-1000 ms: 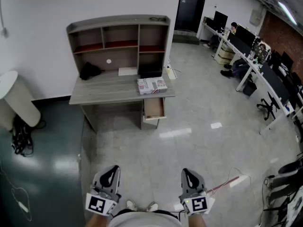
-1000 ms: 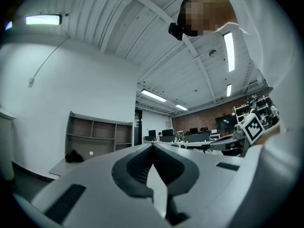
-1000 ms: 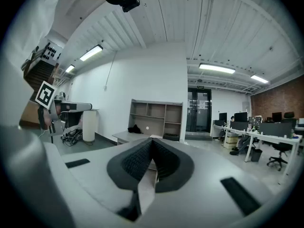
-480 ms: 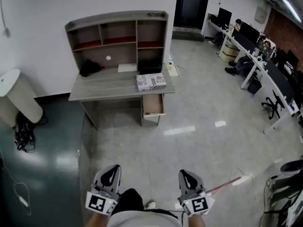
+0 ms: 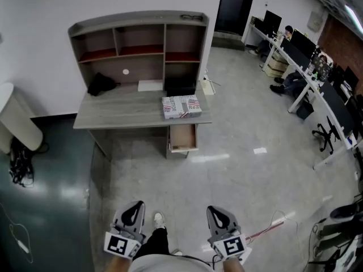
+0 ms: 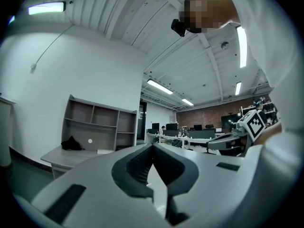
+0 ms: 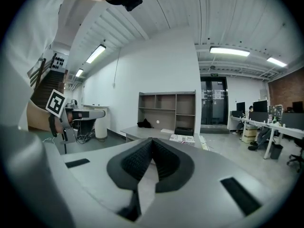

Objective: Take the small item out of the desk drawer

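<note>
Left gripper [image 5: 134, 208] and right gripper [image 5: 216, 213] being held low, well apart from desk [image 5: 113, 112]; both jaw pairs being held shut, empty; drawer [image 5: 184, 137] being seen open, small item indiscernible inside; print on patterned box [image 5: 181, 106] unreadable.

All three views toward distant desk [image 5: 119, 110]

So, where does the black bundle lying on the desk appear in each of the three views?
Head view: black bundle at upper left, on the back left part of the desk.
Left gripper view: black bundle at left of centre, on the desk top.
Right gripper view: black bundle just left of centre, small and far.
Shared landmark: the shelf unit on the desk; the bundle lies under its left compartments.
</note>
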A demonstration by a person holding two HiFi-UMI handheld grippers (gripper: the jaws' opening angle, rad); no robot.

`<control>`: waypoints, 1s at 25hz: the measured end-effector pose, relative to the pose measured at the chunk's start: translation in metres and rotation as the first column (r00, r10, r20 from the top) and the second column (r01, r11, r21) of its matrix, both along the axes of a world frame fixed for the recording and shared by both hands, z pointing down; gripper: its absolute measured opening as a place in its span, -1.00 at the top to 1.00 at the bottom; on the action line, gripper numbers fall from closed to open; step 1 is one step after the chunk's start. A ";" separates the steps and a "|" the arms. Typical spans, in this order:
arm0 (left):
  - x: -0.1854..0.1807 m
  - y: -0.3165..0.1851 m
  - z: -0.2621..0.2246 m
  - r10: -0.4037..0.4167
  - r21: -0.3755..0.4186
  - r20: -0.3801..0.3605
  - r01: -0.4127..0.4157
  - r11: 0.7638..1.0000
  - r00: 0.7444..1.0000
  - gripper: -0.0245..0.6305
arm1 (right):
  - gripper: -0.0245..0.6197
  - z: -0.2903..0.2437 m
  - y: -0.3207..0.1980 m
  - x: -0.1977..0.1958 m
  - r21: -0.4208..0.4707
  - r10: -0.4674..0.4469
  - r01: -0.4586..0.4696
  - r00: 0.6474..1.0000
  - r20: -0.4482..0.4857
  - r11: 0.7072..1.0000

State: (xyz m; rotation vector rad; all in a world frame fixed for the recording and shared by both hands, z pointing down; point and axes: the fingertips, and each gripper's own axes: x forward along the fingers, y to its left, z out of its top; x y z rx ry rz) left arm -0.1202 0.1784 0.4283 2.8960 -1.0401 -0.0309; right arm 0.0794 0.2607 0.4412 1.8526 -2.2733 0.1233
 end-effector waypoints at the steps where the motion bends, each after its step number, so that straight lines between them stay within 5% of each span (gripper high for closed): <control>1: 0.004 -0.021 0.000 0.005 -0.002 -0.009 -0.005 1.000 1.000 0.87 | 0.85 -0.004 -0.020 0.002 0.000 -0.002 0.002 1.000 -0.011 1.000; 11: 0.056 -0.170 -0.006 0.126 -0.010 -0.080 -0.128 0.992 0.989 0.87 | 0.85 -0.039 -0.149 0.035 0.015 0.083 -0.082 0.991 -0.107 0.997; 20: 0.110 -0.206 0.012 0.223 -0.067 -0.071 -0.227 0.972 0.972 0.87 | 0.85 -0.020 -0.179 0.080 -0.044 0.167 -0.172 0.981 -0.098 0.984; 25: 0.128 -0.236 -0.007 0.167 -0.012 -0.070 -0.168 0.986 0.984 0.87 | 0.85 -0.021 -0.220 0.105 -0.009 0.116 -0.117 0.988 -0.101 0.993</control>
